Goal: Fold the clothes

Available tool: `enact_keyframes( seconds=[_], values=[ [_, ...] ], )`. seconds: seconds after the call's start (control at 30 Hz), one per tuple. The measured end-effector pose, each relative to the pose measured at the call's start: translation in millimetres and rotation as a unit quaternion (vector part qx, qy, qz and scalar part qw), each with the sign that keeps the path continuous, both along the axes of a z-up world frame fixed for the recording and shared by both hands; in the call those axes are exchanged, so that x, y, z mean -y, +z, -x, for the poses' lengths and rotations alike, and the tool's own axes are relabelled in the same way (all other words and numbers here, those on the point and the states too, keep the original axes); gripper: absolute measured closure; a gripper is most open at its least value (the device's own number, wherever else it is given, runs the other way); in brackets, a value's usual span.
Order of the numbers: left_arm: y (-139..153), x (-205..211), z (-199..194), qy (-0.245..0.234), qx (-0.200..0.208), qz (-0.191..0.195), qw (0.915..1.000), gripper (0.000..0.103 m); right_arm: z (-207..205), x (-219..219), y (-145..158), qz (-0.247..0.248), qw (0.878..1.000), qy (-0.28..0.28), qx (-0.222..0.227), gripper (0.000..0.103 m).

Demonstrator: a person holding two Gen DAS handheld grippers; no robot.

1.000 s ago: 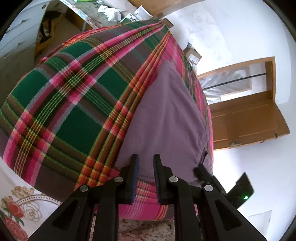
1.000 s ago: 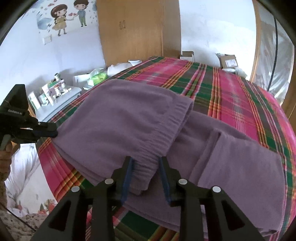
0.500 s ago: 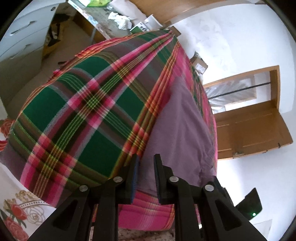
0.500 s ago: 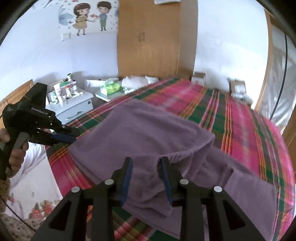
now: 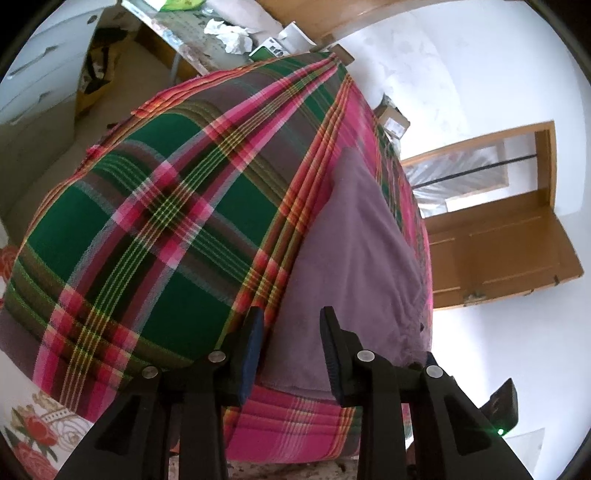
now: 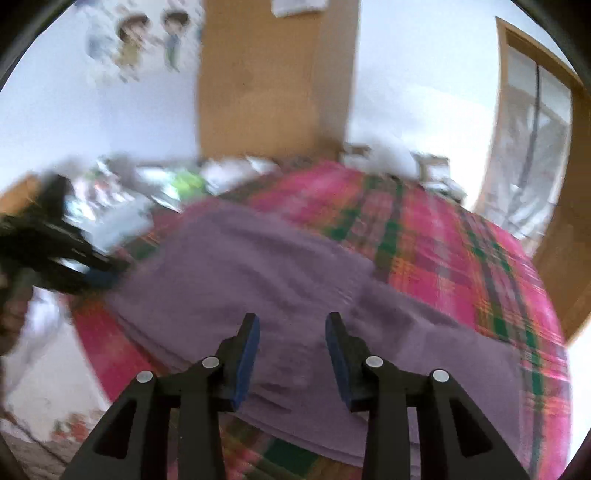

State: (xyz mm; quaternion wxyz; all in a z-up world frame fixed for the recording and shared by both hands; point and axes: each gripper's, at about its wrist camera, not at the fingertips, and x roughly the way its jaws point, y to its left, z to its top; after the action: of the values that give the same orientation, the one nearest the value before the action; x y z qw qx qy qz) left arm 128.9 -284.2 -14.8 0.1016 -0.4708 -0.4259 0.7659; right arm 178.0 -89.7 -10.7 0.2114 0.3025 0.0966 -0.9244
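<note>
Both tongs (image 5: 291, 332) (image 6: 291, 334) agape, empty.

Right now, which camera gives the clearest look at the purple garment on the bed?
The left wrist view: the purple garment is sharp there, lying flat on the plaid bedspread, though seen at a low, foreshortened angle. The right wrist view shows more of its spread, but motion blur smears its folds and edges.

We're in a home bedroom: a bed (image 5: 155, 236) under a pink-and-green plaid blanket fills the view, a tall wooden wardrobe (image 6: 273, 74) stands behind it, cartoon children stickers (image 6: 147, 40) decorate the white wall, a cluttered tabletop (image 5: 207, 33) sits alongside, and a wooden door (image 5: 502, 258) hangs open.
</note>
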Motion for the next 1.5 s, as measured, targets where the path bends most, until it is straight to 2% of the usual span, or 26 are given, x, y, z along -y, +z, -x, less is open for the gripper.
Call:
enact_keyframes(
  seconds=[0.07,0.13,0.23,0.3,0.43,0.73,0.9,1.13,1.27,1.33,1.4,1.5],
  values=[
    [-0.3,-0.1,-0.9,-0.002,0.001,0.0,1.0,0.071,-8.7,13.0,6.1,0.006,0.999,0.043,-0.021,0.065],
    [0.3,-1.0,-0.3,-0.002,0.003,0.0,1.0,0.071,-11.0,36.8,1.8,-0.016,0.996,0.087,-0.025,0.065],
    [1.3,-3.6,1.8,-0.007,0.004,0.003,1.0,0.071,-5.6,60.5,-14.6,-0.018,0.991,0.132,0.01,0.065],
    [1.1,-6.0,5.2,-0.016,0.006,0.001,0.9999,0.071,1.5,75.4,-24.4,-0.014,0.989,0.145,0.037,0.065],
    [-1.1,-10.3,13.2,-0.027,0.011,-0.019,0.9994,0.071,11.1,88.8,-31.2,0.001,0.984,0.168,0.064,0.065],
    [-6.8,-12.8,27.6,-0.051,0.029,-0.073,0.9956,0.071,0.4,116.9,-40.7,-0.005,0.974,0.218,0.061,0.055],
    [-5.1,-14.7,34.0,-0.056,0.035,-0.089,0.9939,0.071,-10.0,140.0,-48.4,-0.047,0.972,0.223,0.047,0.054],
    [-4.7,-15.1,32.6,-0.054,0.039,-0.101,0.9926,0.071,-12.3,173.1,-57.4,-0.103,0.979,0.178,0.016,0.054],
    [-5.3,-14.0,32.0,-0.051,0.04,-0.106,0.9922,0.071,-8.4,174.7,-55.3,-0.096,0.983,0.158,0.021,0.054],
    [-5.9,-13.3,31.5,-0.051,0.041,-0.107,0.9921,0.071,-7.7,173.1,-54.6,-0.092,0.984,0.151,0.025,0.058],
    [-6.0,-13.2,31.1,-0.053,0.042,-0.106,0.9921,0.071,-7.8,171.8,-53.7,-0.092,0.985,0.144,0.025,0.068],
    [-4.3,-9.6,32.5,-0.047,0.037,-0.103,0.9929,0.071,-7.4,167.8,-52.0,-0.083,0.987,0.138,0.029,0.077]
  ],
)
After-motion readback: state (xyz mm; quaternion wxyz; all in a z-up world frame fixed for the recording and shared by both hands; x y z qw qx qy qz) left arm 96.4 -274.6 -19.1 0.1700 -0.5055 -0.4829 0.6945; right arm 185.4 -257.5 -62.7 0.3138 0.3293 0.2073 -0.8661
